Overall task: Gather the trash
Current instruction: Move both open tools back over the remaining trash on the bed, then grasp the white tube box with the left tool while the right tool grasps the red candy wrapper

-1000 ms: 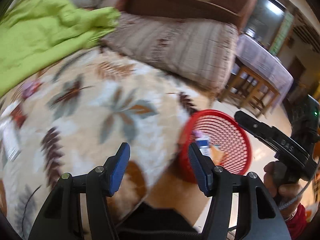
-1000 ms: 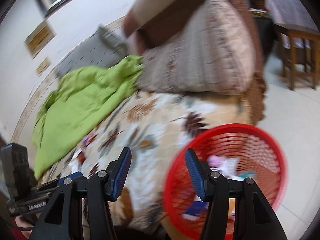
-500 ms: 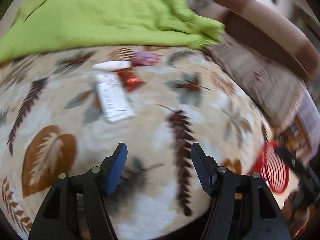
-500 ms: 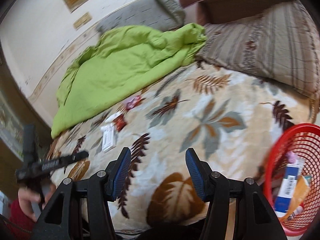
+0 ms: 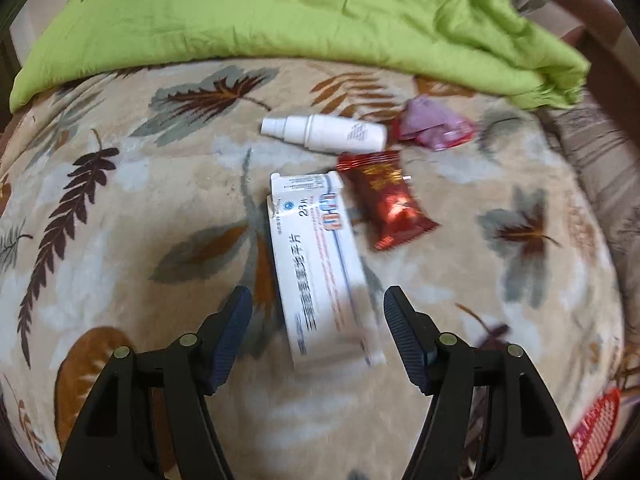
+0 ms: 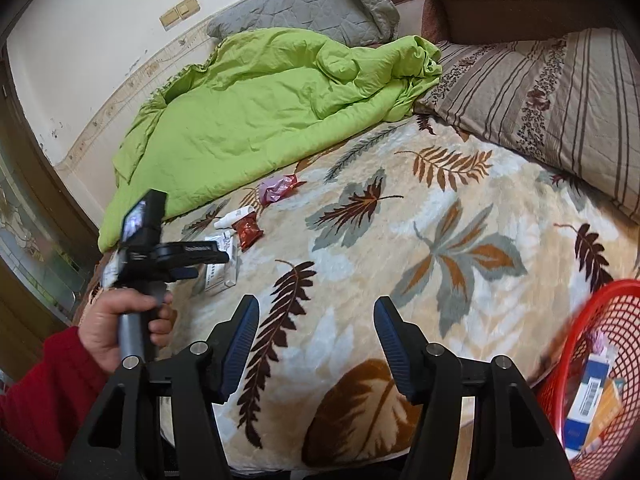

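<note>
1. Red mesh basket [image 6: 600, 364]: standing off the near right edge of the bed, already holding several pieces, among them a blue-and-white box [image 6: 588, 396] and an orange packet [image 6: 608, 408]. That share of the task is reading as done.
2. Leaf-patterned blanket [image 6: 400, 280]: carrying the four items still awaiting collection, all lying in a loose cluster toward the far left of the bed, just below the hem of the green quilt [image 5: 280, 12].
3. White medicine carton [image 5: 320, 264]: lying flat, nearest the person, its near end sitting between the left gripper's fingers without visible contact.
4. Red foil wrapper [image 5: 388, 200]: lying just beside the carton's far right corner.
5. White spray bottle [image 5: 324, 134]: lying on its side just beyond the carton.
6. Pink crumpled wrapper [image 5: 432, 128]: sitting by the bottle's base, closest to the quilt.
7. Left gripper [image 5: 318, 336]: jaws standing wide apart, holding nothing, lining up over the carton, which is judged the next pick.
8. Right gripper [image 6: 316, 344]: jaws spread wide, carrying nothing, hovering over the near edge of the blanket beside the basket.
</note>
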